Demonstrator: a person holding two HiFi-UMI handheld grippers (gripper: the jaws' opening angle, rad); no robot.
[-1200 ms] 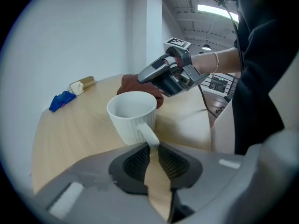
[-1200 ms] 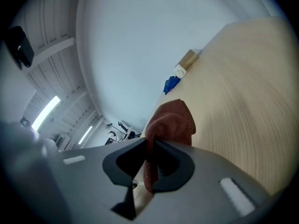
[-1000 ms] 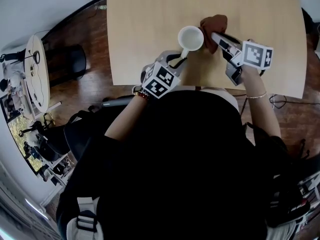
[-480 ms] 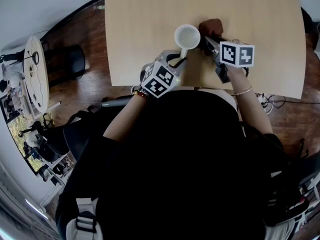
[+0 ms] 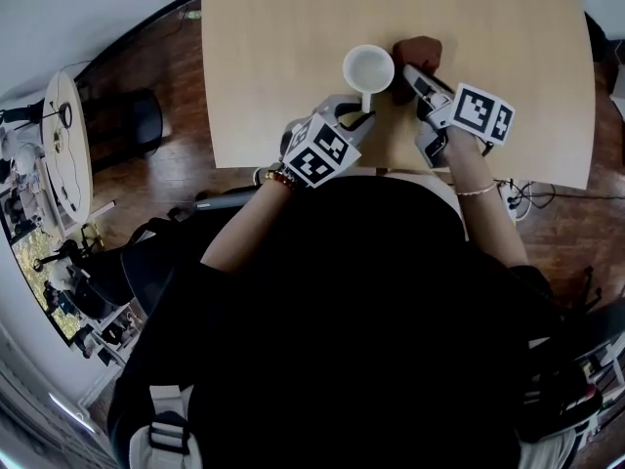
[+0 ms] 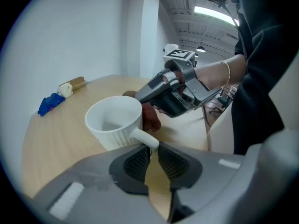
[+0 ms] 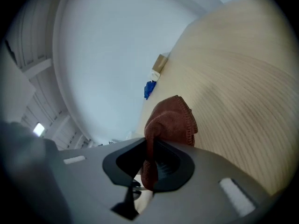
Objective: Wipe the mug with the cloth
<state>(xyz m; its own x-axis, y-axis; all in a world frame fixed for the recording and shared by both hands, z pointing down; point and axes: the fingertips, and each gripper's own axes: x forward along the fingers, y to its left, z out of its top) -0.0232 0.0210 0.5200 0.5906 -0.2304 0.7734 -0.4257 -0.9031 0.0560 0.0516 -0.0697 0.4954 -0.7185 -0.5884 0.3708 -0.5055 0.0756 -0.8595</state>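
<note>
Table [image 5: 273, 47] of pale wood carries everything. White ribbed mug [image 6: 114, 122] stands upright just ahead of the left hand-held gripper [image 6: 150, 148], whose jaws pinch the end of the mug's handle. Brown cloth [image 7: 170, 120] is clamped in the right hand-held gripper [image 7: 150, 164], bunching out past its jaw tips and touching the mug's side. Well beyond both hand-held grippers, a blue scrap [image 6: 50, 102] lies near the far table edge.

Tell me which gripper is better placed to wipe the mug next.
Right. The right gripper is shut on the brown cloth, right beside the mug on the table. The left gripper is clamped on the mug's handle, steadying it, and has no cloth.
</note>
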